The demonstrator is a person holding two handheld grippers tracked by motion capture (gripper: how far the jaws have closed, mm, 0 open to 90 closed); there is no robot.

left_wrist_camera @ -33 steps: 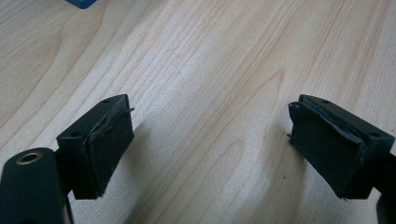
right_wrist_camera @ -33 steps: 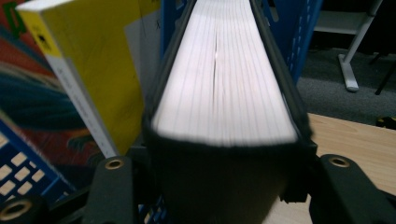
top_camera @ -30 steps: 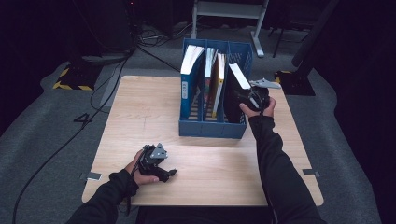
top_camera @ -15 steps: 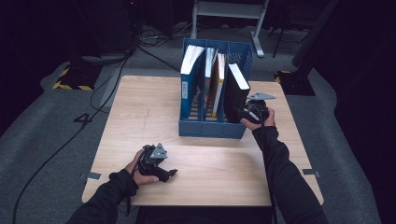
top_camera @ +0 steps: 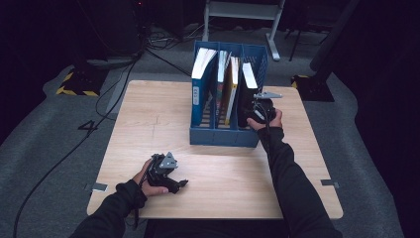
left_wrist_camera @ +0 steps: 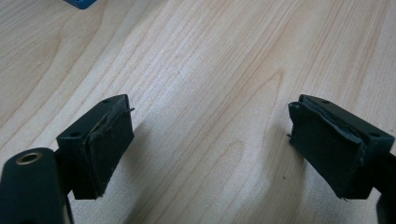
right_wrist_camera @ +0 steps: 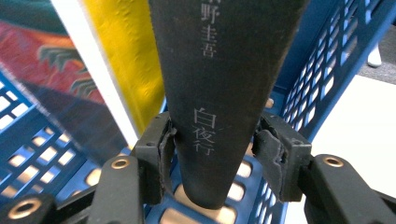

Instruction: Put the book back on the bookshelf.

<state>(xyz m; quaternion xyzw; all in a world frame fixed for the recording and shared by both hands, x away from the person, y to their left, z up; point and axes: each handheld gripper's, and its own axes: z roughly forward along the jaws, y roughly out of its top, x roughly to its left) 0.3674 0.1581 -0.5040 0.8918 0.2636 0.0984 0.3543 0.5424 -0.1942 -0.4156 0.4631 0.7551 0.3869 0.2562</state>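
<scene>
We see the right gripper (right_wrist_camera: 212, 154) clamped on the spine of a thick black book with pale printed characters (right_wrist_camera: 219, 93), one pad on each side of it near its lower end. The jaws have just been closing a little, with the book between them. The book stands tilted in the rightmost compartment of a blue slotted plastic file rack (top_camera: 225, 136), which sits toward the far right of the light wooden table (top_camera: 148, 119). Just beside the black book stands a yellow-covered book (right_wrist_camera: 130, 60), and a blue-spined book (top_camera: 199, 87) leans in the leftmost compartment. The left gripper (left_wrist_camera: 210, 149) rests low over bare table near the front edge, well apart from the rack, its jaws spread wide with nothing between them.
</scene>
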